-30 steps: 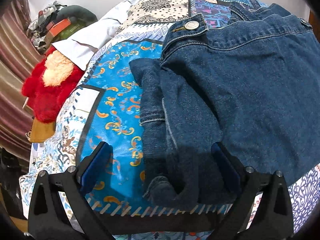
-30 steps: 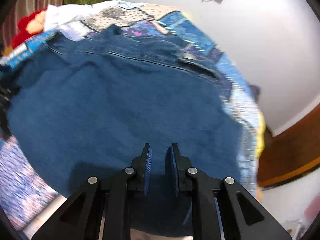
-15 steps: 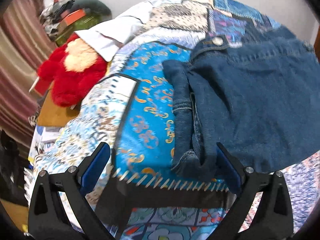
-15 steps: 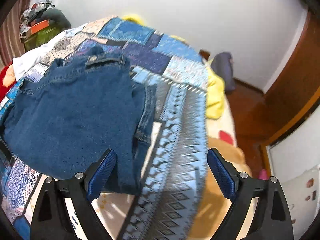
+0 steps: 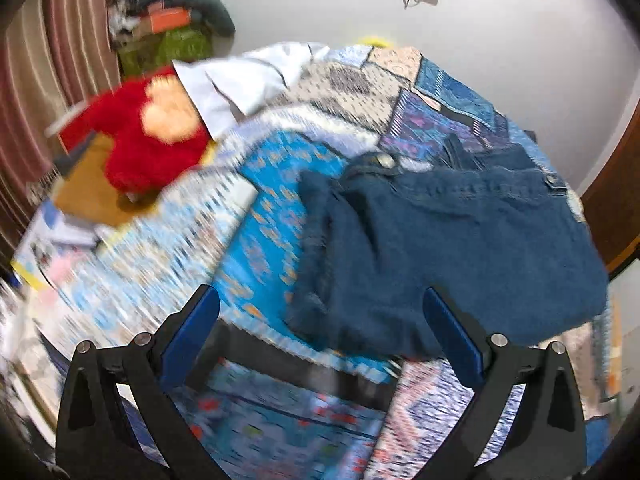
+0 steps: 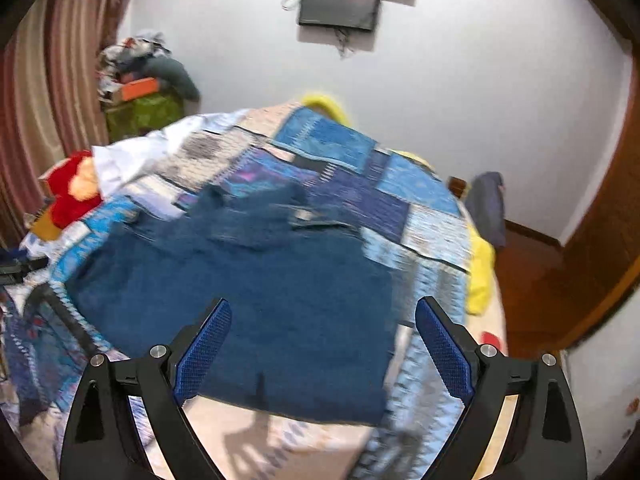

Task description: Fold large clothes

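Note:
Folded blue denim jeans [image 5: 452, 248] lie on a patchwork bedspread [image 5: 264, 208], waistband button toward the far side. In the right wrist view the jeans [image 6: 256, 300] fill the middle of the bed. My left gripper [image 5: 320, 344] is open and empty, held above the near left edge of the jeans. My right gripper [image 6: 324, 344] is open and empty, held above the near edge of the jeans. Neither gripper touches the cloth.
A red plush toy [image 5: 148, 140] and a white garment [image 5: 240, 80] lie at the bed's far left. A yellow cloth [image 6: 480, 268] hangs off the right edge. A clutter pile [image 6: 140, 92] stands by the curtain. A wall screen [image 6: 340, 4] hangs above.
My right gripper opened and let go of the jeans. Both grippers pulled back and up from the jeans, so more of the bed and room shows.

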The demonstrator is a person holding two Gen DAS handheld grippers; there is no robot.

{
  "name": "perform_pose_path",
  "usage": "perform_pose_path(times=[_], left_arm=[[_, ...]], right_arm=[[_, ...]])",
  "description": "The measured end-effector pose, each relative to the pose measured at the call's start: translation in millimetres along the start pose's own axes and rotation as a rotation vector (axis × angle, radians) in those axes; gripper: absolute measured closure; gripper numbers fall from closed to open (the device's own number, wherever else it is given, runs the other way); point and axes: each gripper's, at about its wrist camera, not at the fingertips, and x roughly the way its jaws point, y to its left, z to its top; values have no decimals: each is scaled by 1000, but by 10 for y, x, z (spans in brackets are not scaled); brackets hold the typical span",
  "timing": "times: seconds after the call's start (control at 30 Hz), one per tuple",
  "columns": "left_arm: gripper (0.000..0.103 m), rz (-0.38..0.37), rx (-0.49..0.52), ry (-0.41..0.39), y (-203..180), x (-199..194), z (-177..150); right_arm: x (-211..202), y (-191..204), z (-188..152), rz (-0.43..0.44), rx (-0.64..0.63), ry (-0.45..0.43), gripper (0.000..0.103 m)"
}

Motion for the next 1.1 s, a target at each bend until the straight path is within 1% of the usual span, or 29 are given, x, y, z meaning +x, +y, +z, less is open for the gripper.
perform_pose_path(times=[0.07,0.1,0.17,0.2,0.27,0.43,0.47,0.5,0.57,0.63,0.77,0.8,0.83,0.87,0.9,0.93,0.97,1.0,1.03,1.07,1.1], left_arm=[[0,-40,-44,37,-30,121,-107],[0,-65,-79,66,-41,237,-187],[0,-110,-136,141,-68,441,-316],[0,-132,-154,167,-75,503,-355],[0,-202,-228,225,-75,700,-460],[0,-316,-340,289,-57,1056,-487],[0,-333,-359,293,-51,1110,-468],[0,-350,-377,295,-51,1174,-448],[3,-395,-416,289,-60,1302,-370],[3,-403,-449,271,-70,1387,-308],[3,-395,-570,239,-54,1512,-228],[6,-379,-584,227,-53,1533,-203],[21,-341,-595,214,-50,1531,-194],[42,-284,-605,202,-50,1527,-188],[47,-234,-610,194,-52,1514,-176],[52,-219,-617,179,-51,1480,-149],[59,-213,-624,155,-45,1428,-124],[63,-213,-624,136,-42,1384,-106],[71,-215,-619,109,-43,1318,-76],[73,-229,-604,71,-39,1200,-16],[73,-231,-593,53,-46,1135,13]], right_arm=[[52,160,26,45,-1,-1,7],[107,254,31,66,-7,4,6],[201,402,-1,83,-22,17,5],[307,498,-28,88,-38,40,5],[491,610,-92,95,-62,81,5],[1023,789,-373,127,-105,224,5],[1139,803,-439,134,-104,263,5],[1224,814,-492,134,-103,285,5],[1244,804,-516,136,-112,257,2],[1258,780,-509,150,-105,264,2],[1278,697,-488,188,-55,261,2],[1280,687,-490,193,-50,261,2],[1278,683,-479,195,-49,261,2],[1270,681,-474,197,-49,263,2],[1265,679,-463,200,-50,267,2],[1247,696,-456,204,-46,272,2],[1225,696,-445,211,-40,278,2],[1201,689,-424,219,-29,286,2],[1167,676,-391,230,-13,290,2],[1121,661,-350,243,7,285,2],[1080,654,-314,254,22,276,2]])
